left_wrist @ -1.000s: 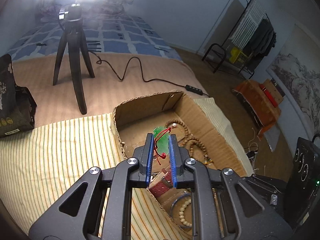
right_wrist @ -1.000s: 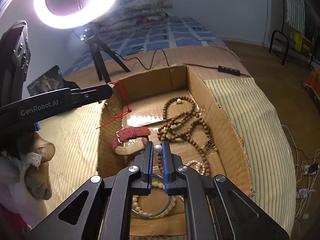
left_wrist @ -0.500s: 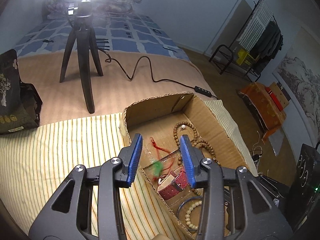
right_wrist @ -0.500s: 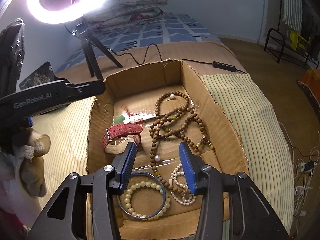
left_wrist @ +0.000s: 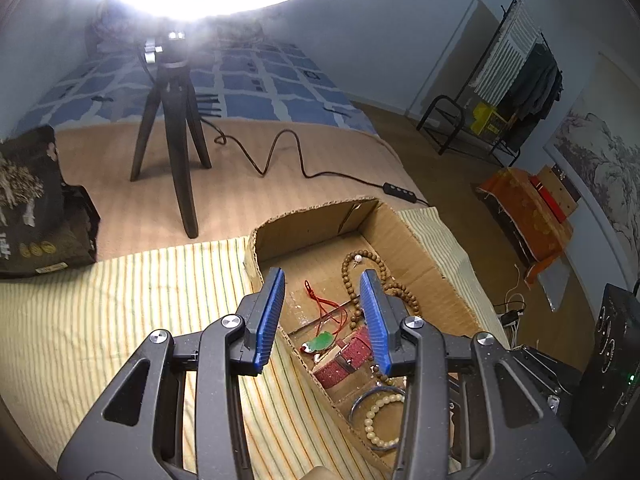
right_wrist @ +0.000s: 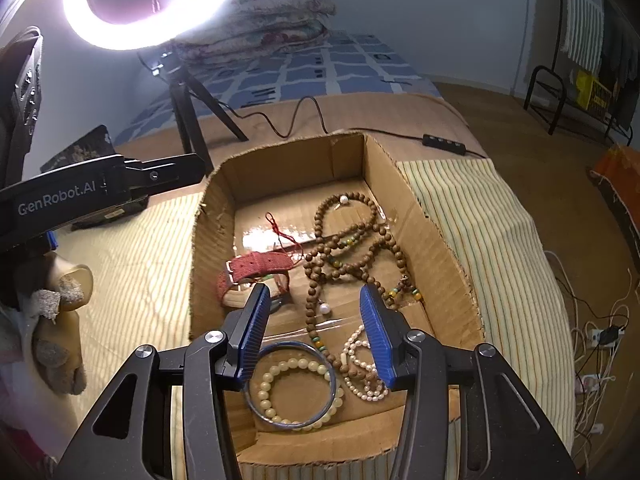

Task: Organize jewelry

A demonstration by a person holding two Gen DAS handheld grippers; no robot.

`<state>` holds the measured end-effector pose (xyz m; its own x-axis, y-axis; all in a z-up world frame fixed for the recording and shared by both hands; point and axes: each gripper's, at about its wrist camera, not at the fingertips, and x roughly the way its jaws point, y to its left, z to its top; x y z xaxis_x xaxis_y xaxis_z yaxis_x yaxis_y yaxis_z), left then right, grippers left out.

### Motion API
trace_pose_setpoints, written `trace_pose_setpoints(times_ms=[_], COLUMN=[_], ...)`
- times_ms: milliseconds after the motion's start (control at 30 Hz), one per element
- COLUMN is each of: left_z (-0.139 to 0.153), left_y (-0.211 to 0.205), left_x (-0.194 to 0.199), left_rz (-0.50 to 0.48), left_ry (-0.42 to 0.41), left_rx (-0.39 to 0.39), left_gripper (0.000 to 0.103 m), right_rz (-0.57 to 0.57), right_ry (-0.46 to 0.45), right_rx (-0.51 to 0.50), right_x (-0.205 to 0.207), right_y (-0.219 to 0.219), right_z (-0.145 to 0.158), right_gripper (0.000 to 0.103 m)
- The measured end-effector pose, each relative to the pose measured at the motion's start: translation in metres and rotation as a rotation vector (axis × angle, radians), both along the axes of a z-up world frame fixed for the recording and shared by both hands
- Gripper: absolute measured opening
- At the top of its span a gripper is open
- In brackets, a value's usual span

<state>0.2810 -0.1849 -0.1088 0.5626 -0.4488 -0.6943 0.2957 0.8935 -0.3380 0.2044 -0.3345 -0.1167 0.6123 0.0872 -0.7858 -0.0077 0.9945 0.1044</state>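
A cardboard box [right_wrist: 404, 184] on the striped cloth holds jewelry. A green pendant [left_wrist: 322, 341] on a red cord [right_wrist: 285, 236] lies in it beside a red watch strap [right_wrist: 256, 266]. Brown bead strands [right_wrist: 352, 248], a pearl bracelet [right_wrist: 362, 368], a blue bangle [right_wrist: 292, 384] and a cream bead bracelet [right_wrist: 276, 396] lie there too. My left gripper [left_wrist: 323, 280] is open and empty above the box's left wall. My right gripper [right_wrist: 312, 296] is open and empty over the box's near end.
A ring light on a black tripod [left_wrist: 176, 136] stands behind the box, its cable [left_wrist: 288, 156] running right across the bed. A dark bag [left_wrist: 36, 208] sits at the left. A clothes rack [left_wrist: 508, 80] and a black speaker [left_wrist: 608, 360] stand off the bed.
My left gripper opened and dropped the green pendant with its red cord into the box. My right gripper opened too. Both pulled back a little.
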Motion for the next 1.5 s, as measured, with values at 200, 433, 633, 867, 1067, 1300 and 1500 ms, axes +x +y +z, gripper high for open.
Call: trace_pose_setpoints(times_ms=[200,433,633,867,1067,1300,1500], left_z=[0.024,0.054,0.082,0.108,0.115,0.116,0.108], left_y=[0.014,0.029,0.044,0.062,0.080,0.101,0.102], left_x=[-0.016,-0.046,-0.077,-0.123,-0.157,-0.185,-0.201], left_rz=[0.008,0.008,0.015,0.014,0.026,0.040,0.025], left_ry=[-0.039,-0.096,-0.163,-0.241,-0.268,-0.265,-0.261], left_rx=[0.005,0.017,0.037,0.057,0.057,0.043,0.080], left_gripper=[0.039,0.039,0.040,0.059,0.075,0.083,0.088], right_rz=[0.001,0.010,0.017,0.020,0.025,0.018,-0.023], right_ry=[-0.030,-0.081,-0.133,-0.207,-0.247,-0.296,-0.328], right_rx=[-0.013,-0.043,-0.069,-0.098,-0.126,-0.134,-0.136], right_x=[-0.009,-0.029,-0.050,-0.082,-0.101,-0.124,-0.142], right_y=[0.006,0.016,0.025,0.039,0.048,0.054,0.056], right_z=[0.017,0.043,0.070,0.095,0.106,0.113,0.112], right_gripper=[0.045,0.045,0.045,0.066,0.067,0.078,0.081])
